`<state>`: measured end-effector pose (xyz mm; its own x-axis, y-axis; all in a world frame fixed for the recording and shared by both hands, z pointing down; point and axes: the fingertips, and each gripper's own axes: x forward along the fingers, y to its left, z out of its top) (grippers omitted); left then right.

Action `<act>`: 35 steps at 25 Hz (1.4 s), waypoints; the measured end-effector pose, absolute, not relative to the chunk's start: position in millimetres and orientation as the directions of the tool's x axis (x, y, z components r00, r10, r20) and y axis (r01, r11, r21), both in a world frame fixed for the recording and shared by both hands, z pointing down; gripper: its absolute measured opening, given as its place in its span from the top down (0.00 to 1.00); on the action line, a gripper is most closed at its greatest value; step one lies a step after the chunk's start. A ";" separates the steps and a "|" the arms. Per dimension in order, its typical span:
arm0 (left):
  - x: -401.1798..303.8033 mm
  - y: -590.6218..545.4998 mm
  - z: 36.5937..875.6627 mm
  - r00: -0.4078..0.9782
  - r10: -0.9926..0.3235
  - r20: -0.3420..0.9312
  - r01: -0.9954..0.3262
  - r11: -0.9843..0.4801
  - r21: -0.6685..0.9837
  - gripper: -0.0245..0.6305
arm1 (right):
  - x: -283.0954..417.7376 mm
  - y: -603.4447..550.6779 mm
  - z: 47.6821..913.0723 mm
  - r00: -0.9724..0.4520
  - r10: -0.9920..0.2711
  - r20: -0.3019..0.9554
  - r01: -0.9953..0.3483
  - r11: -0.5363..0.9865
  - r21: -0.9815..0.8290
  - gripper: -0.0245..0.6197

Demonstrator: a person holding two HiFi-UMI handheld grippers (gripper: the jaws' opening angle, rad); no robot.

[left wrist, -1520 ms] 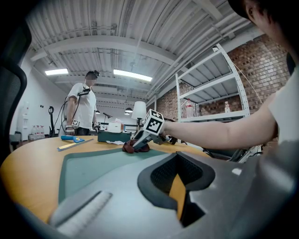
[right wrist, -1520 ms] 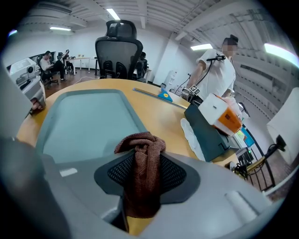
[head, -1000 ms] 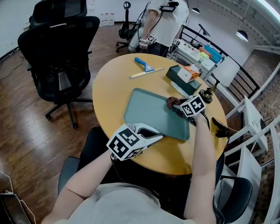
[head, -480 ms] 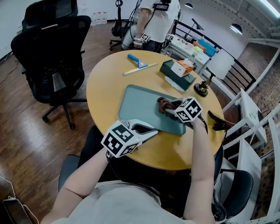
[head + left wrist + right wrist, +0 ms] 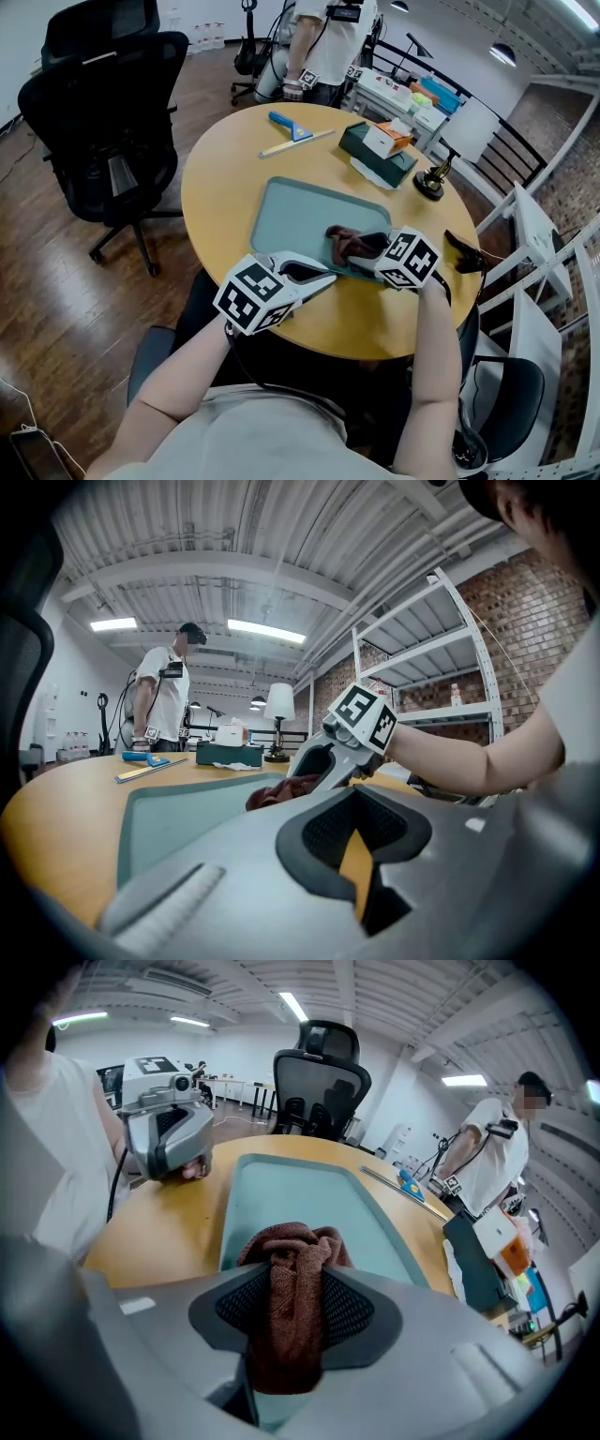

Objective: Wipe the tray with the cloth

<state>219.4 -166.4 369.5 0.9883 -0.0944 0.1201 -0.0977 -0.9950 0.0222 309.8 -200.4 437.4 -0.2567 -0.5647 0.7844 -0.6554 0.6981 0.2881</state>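
A teal tray point(image 5: 295, 216) lies on the round wooden table point(image 5: 220, 178). My right gripper point(image 5: 367, 249) is shut on a bunched brown cloth point(image 5: 343, 242), which presses on the tray near its front edge. In the right gripper view the cloth point(image 5: 295, 1269) fills the jaws, with the tray point(image 5: 291, 1190) stretching ahead. My left gripper point(image 5: 326, 275) lies at the tray's near rim, jaws together, with nothing visible between them. From the left gripper view the tray point(image 5: 173, 808), the cloth point(image 5: 272, 792) and the right gripper point(image 5: 317, 764) show ahead.
A blue squeegee point(image 5: 289, 126), a long pale stick point(image 5: 298, 142) and a green tissue box point(image 5: 373, 150) sit at the table's far side. A small brass stand point(image 5: 431, 184) is at far right. A black office chair point(image 5: 103, 103) stands left; a person point(image 5: 328, 37) stands behind the table.
My right gripper has dragged the cloth from the tray's far right end toward its near edge. The left gripper has stayed at the tray's near rim.
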 end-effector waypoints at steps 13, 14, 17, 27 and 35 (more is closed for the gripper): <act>218.2 -166.5 369.9 0.988 -0.094 0.122 -0.098 -0.995 0.026 0.96 | 282.8 -196.5 433.9 -0.297 -0.563 0.771 -0.603 0.737 0.305 0.72; 218.6 -166.6 369.7 0.988 -0.094 0.121 -0.098 -0.995 0.026 0.96 | 277.7 -197.8 433.5 -0.306 -0.557 0.772 -0.592 0.746 0.304 0.72; 219.8 -166.2 368.8 0.988 -0.095 0.121 -0.098 -0.995 0.024 0.96 | 268.5 -201.4 432.3 -0.318 -0.546 0.775 -0.567 0.765 0.306 0.72; 219.8 -166.1 369.5 0.988 -0.095 0.122 -0.099 -0.995 0.022 0.96 | 293.7 -239.1 437.6 -0.267 -0.553 0.789 -0.612 0.730 0.305 0.72; 221.1 -165.5 369.0 0.988 -0.097 0.123 -0.100 -0.995 0.019 0.96 | 321.0 -272.4 440.9 -0.214 -0.570 0.794 -0.654 0.687 0.317 0.72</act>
<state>221.1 -165.5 369.0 0.9876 -0.0970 0.1231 -0.1001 -0.9948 0.0192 321.0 -272.4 440.9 -0.2140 -0.5696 0.7936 -0.6541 0.6869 0.3167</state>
